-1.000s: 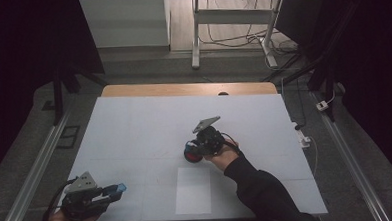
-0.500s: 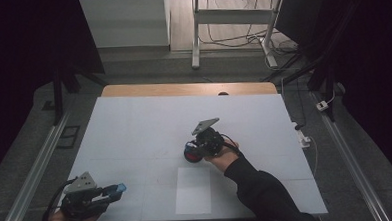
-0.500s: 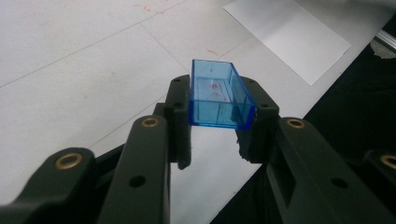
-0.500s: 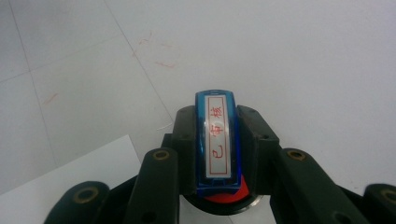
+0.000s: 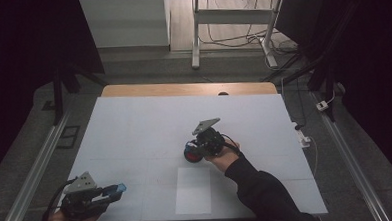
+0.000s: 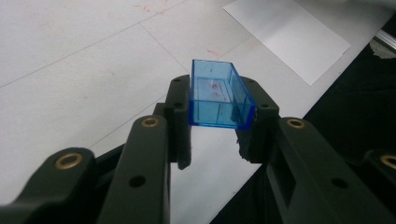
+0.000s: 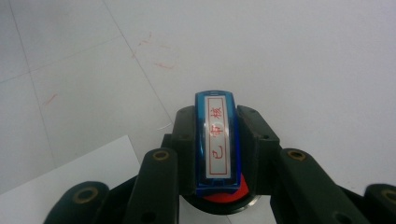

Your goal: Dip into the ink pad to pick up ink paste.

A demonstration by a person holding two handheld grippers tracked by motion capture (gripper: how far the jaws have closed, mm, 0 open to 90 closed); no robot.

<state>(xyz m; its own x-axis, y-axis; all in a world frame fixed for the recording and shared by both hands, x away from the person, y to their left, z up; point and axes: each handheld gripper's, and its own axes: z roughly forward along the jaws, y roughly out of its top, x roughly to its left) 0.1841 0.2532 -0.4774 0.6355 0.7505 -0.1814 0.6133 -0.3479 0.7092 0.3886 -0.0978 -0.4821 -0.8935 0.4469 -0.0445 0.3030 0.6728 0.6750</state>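
Jaws of our left gripper (image 6: pixel 219 135) clamp the clear blue stamp cap (image 6: pixel 218 99), open side up; white paper sheet (image 5: pixel 193 190) lies between both grippers; our right gripper (image 7: pixel 217 154) clamps the blue stamp (image 7: pixel 217 140), red-lettered face up.

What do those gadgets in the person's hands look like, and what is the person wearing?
Both are black. The left tongs and right tongs each carry a grey three-cornered plate on top and trail a dark cable. Up close, the jaws are matte black linked bars with brass-coloured pivot pins. The right arm wears a dark long sleeve.
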